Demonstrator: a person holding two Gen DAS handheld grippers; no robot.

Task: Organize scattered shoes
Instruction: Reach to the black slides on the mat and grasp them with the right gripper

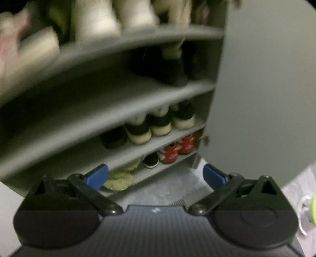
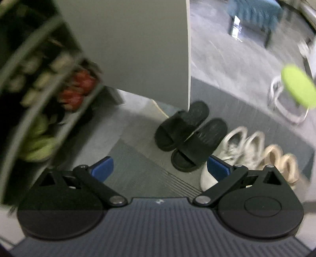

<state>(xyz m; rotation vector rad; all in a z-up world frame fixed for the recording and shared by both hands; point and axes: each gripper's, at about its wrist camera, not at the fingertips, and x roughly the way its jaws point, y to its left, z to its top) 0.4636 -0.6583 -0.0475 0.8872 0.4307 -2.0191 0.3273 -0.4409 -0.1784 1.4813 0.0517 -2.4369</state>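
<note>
My left gripper (image 1: 156, 176) is open and empty, facing a grey shoe rack (image 1: 110, 110). On its shelves stand white shoes (image 1: 94, 23) at the top, black-and-cream sneakers (image 1: 158, 124), red sneakers (image 1: 177, 150) and green slippers (image 1: 120, 178) at the bottom. My right gripper (image 2: 160, 170) is open and empty above the floor mat (image 2: 246, 110). On the mat, in a row, lie black slides (image 2: 189, 134), white sneakers (image 2: 233, 152) and beige slippers (image 2: 280, 162). The rack (image 2: 39, 89) shows at the left of the right wrist view, blurred.
The rack's grey side panel (image 2: 138, 49) stands upright just behind the black slides. A stool with a lime-green seat (image 2: 296, 87) stands on the right of the mat. A blue piece of furniture (image 2: 254, 13) is farther back on the grey floor.
</note>
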